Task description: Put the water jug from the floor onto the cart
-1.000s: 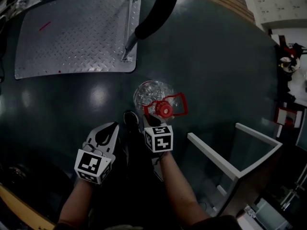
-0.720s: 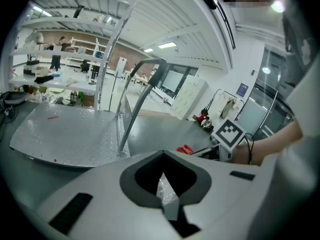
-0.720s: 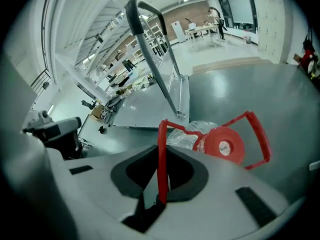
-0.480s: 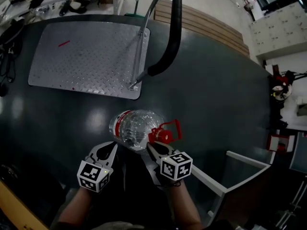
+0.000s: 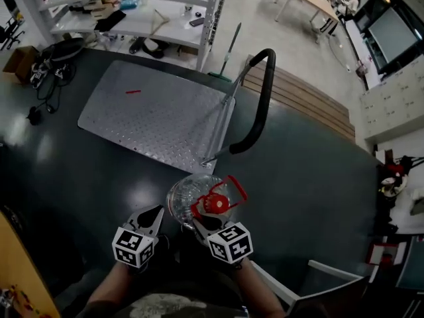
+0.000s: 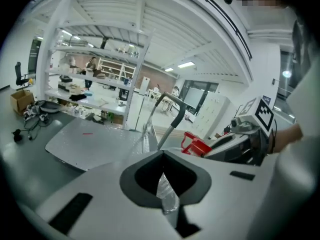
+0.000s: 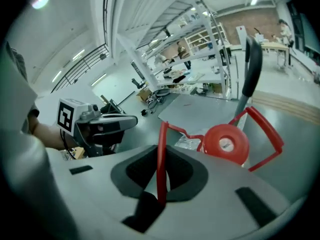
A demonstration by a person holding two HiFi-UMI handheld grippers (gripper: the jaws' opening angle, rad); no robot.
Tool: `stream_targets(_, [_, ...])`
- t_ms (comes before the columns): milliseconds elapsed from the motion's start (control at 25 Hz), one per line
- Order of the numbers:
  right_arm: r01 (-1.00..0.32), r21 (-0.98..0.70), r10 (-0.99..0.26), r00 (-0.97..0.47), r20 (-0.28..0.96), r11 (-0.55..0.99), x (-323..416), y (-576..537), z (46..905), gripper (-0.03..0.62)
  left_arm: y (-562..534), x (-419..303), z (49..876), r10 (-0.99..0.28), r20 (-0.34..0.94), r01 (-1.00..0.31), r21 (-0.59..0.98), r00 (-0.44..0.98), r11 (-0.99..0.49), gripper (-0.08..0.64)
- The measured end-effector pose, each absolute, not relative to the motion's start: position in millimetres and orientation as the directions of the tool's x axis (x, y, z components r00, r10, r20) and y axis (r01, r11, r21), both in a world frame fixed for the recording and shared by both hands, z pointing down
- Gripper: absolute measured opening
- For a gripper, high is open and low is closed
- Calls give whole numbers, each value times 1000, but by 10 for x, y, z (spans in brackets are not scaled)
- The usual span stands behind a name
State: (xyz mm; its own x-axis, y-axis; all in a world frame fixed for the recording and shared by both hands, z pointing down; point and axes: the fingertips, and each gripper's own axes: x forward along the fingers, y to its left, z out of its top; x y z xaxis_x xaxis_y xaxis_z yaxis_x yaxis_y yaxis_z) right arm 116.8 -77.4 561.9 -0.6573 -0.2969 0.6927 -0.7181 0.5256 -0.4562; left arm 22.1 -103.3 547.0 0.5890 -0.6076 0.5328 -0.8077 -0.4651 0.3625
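The water jug (image 5: 187,199) is clear plastic with a red cap (image 5: 214,204) and a red carry handle (image 5: 232,189), and it hangs above the dark floor just short of the cart. My right gripper (image 5: 201,224) is shut on that red handle (image 7: 161,154), whose thin bar runs down between the jaws beside the cap (image 7: 226,143). My left gripper (image 5: 156,213) sits at the jug's left side with its jaws together. The jug's clear wall (image 6: 168,193) shows through their notch. The cart's diamond-plate deck (image 5: 152,114) and black push handle (image 5: 260,98) lie ahead.
White shelving (image 5: 146,5) full of tools stands behind the cart. Cables (image 5: 41,78) trail on the floor at the left. A white frame (image 5: 318,271) is at the lower right and a wood-coloured edge (image 5: 12,257) at the lower left.
Both grippers and the jug have risen off the floor. The jug has tipped so its cap faces up, and the head view has swung up to show the whole cart and the shelving.
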Motion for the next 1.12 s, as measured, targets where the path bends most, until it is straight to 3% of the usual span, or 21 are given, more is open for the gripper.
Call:
stream_targets(240, [-618,-419,-230,-704,672,665,950,-930,5379,29,-1128,-69,5149,-716,515,-882,285,471,-376,6])
stream_targets(560, [-570,-438,-184,-730,658,695,439,-1484,5314,29,-1483,-713,4954,-801,478,-928,273,361,-256,6])
stream_targets(1120, [-702,-342,-275,-607,746,625,-747,-2810,5491,31,-3089,-1927,4994,-703,444,-832,306,555,-463,6])
